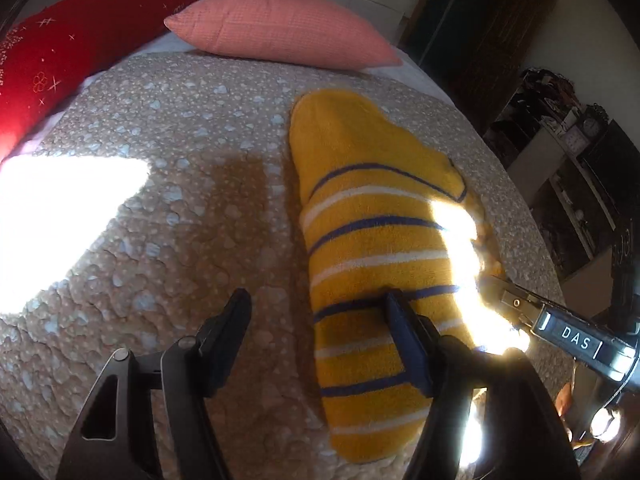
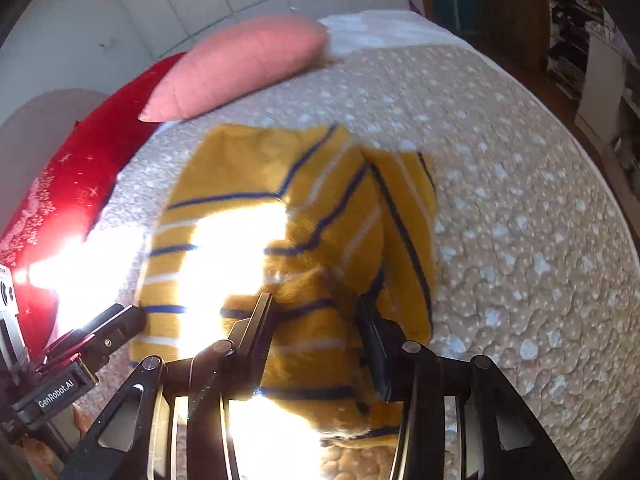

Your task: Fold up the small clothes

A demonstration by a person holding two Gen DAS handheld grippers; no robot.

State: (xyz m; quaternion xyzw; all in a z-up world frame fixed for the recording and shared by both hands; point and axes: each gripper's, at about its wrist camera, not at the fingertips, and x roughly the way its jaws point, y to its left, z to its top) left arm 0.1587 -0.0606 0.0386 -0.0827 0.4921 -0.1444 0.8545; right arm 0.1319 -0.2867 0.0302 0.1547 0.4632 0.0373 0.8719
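Observation:
A small yellow garment [image 1: 372, 236] with blue and white stripes lies on the beige patterned bedspread [image 1: 160, 184]. My left gripper [image 1: 318, 304] is open over the garment's left edge, its right finger [image 1: 404, 336] resting on the cloth, its left finger over bare bedspread. In the right wrist view the garment [image 2: 248, 216] is partly folded, with a raised flap [image 2: 404, 220] on its right side. My right gripper [image 2: 316, 308] is part open with bunched yellow cloth between its fingers; whether it grips the cloth is unclear. The right gripper also shows in the left wrist view [image 1: 516, 304].
A pink pillow [image 1: 280, 28] and a red cushion [image 1: 68, 56] lie at the bed's head. Shelves and dark furniture [image 1: 560, 152] stand beyond the bed's right edge. Bright sun patches [image 1: 60, 208] wash out parts of the bedspread and garment.

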